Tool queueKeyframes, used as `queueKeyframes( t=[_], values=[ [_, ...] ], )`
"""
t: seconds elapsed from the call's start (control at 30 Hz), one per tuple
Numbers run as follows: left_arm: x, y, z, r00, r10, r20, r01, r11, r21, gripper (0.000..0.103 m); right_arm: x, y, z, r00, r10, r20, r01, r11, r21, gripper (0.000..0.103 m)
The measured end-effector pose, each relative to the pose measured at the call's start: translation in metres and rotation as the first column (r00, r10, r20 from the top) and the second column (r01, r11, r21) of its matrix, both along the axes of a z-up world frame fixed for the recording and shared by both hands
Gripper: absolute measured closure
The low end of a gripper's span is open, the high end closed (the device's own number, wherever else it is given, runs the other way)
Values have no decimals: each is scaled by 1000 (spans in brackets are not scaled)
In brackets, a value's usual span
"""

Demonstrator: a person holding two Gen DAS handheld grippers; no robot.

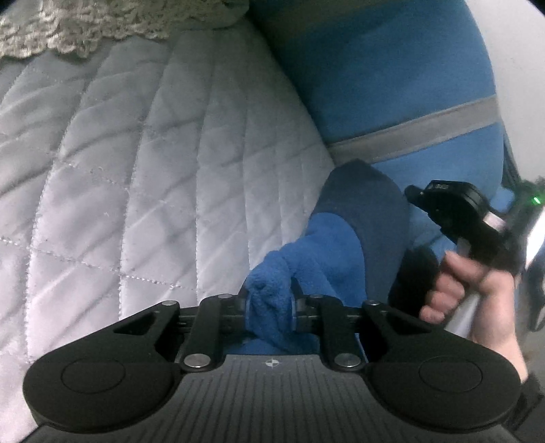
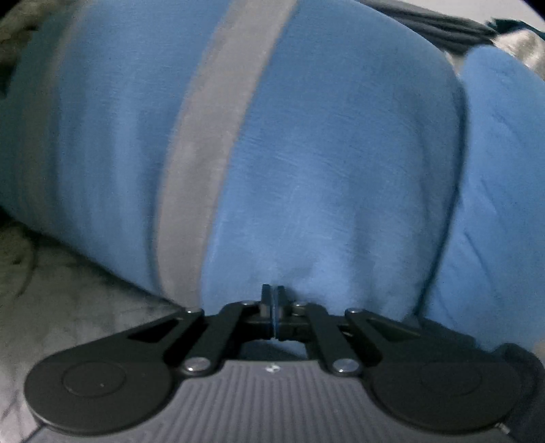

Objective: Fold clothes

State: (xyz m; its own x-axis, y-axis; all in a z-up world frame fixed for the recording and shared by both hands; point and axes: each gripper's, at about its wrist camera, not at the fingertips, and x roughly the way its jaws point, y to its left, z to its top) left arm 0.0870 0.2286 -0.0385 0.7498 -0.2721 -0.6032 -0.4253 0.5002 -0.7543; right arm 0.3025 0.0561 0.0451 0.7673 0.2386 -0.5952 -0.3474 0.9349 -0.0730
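The left black two-finger gripper is clamped on a bunched fold of the soft blue fleece garment, the thick wad of cloth filling the gap between its 2 fingers. From that pinch the fleece rises forward into a darker blue fold and then spreads up and to the right, crossed by 1 flat grey band. The garment lies on a pale grey quilted bedspread stitched in diamonds, which fills the left of the left wrist view. A cream lace-edged cloth sits at the far top left.

The right black two-finger gripper has its fingers pressed nearly together on a thin edge of the same fleece, a sliver of blue showing between the pads. The garment rises directly ahead of it, filling the right wrist view, the grey band running diagonally up the cloth. In the left wrist view a person's hand grips the handle of that right gripper at the right edge.
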Motion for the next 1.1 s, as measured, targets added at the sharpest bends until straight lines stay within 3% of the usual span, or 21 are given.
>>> queueKeyframes(
  t=[0.03, 0.13, 0.27, 0.37, 0.4, 0.43, 0.47, 0.57, 0.9, 1.1],
  values=[
    [2, 1, -1, 1000, 0, 1, 0, 1000, -6, 78, -4, -1, 3, 999, 32, -12, -32, 999, 20, 57],
    [3, 3, -1, 1000, -8, 16, 9, 1000, -9, 75, -17, 4, 9, 993, 118, -3, -118, 992, 40, 35],
    [3, 9, 4, 998, -1, 59, 1, 1000, -6, 70, -19, 23, 0, 982, 185, -42, -187, 982, -39, 29],
    [5, 16, 5, 996, -8, 90, 7, 1000, 11, 67, -20, 38, -17, 980, 178, -94, -189, 973, -129, 29],
    [8, 16, 5, 995, -21, 93, 19, 1000, 23, 67, -20, 43, -22, 979, 173, -111, -190, 969, -159, 39],
    [11, 16, 5, 995, -44, 90, 41, 998, 40, 68, -20, 46, -29, 979, 165, -118, -184, 966, -181, 88],
    [14, 15, 5, 994, -68, 85, 64, 996, 57, 79, -19, 46, -33, 982, 152, -116, -171, 968, -183, 92],
    [16, 9, 10, 989, -121, 81, 111, 987, 119, 86, -14, 44, -35, 991, 95, -98, -108, 983, -146, 94],
    [-4, 13, 21, 992, -115, 61, 106, 986, 132, 90, 2, 44, -25, 1000, -14, -22, 12, 996, -84, 95],
    [-10, 10, 26, 990, -139, 39, 130, 976, 175, 91, 3, 47, -26, 999, -17, -28, 14, 996, -90, 95]
  ],
)
